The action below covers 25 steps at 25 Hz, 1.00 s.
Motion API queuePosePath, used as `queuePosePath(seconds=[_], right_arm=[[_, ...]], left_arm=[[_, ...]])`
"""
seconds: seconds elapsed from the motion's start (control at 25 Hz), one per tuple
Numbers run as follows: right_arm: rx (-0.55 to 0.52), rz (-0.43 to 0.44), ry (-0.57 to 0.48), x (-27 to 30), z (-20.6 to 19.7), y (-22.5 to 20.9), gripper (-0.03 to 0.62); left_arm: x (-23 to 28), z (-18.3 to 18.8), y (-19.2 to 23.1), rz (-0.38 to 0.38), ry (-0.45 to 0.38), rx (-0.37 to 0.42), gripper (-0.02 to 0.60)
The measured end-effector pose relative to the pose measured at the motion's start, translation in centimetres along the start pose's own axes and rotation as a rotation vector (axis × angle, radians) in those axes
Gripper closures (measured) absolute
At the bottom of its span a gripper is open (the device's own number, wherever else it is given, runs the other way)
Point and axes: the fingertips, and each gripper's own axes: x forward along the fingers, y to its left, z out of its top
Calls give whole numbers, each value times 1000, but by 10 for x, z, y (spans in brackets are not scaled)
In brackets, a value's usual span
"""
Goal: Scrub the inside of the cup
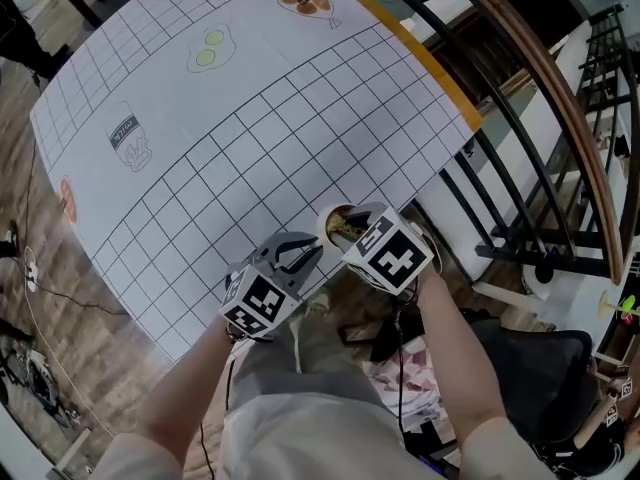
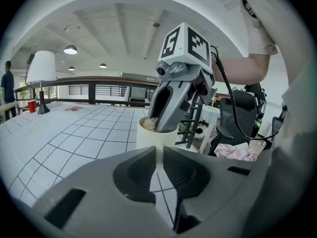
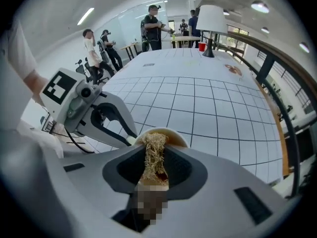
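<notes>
Seen from the head, the cup (image 1: 331,220) stood at the near edge of the gridded tabletop (image 1: 300,118). It was mostly covered by the right tongs (image 1: 352,234) and their marker cube (image 1: 392,253), so only the left arc of its rim and a dark bit of its inside showed. The left gripper view gave what that hid: the cup's pale outer wall, upright with its mouth up and its long axis vertical, and the right tongs entering steeply from above. Only the right gripper view looked down the straw-coloured fibre scrubber (image 3: 153,152). The right tongs were clamped on it, its length running along them and down into the cup's mouth. The left tongs (image 1: 308,252) lay at the near left, closed to a thin slit and pinching the cup's side by the rim.
</notes>
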Motion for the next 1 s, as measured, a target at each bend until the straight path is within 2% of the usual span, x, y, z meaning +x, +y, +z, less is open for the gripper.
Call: queuePosePath(seconds=[0.12,0.44,0.56,0.72,0.88,1.0], right_arm=[[85,25,-95,-17,1,-1,493],[315,18,-432,-71,15,-5,493],[376,3,-540,-96,19,-2,493],[364,-67,-635,-133,29,2,491],[343,-135,-798,-180,48,4,491],[321,-192,-876,-212,50,12,491]], left_arm=[[1,0,-1,-1,6,2,528],[-6,0,12,46,52,13,525],[-21,13,12,60,30,2,518],[-49,43,13,108,-38,-16,518],[-71,81,16,132,-118,-25,520],[-87,111,5,144,-182,-16,529]])
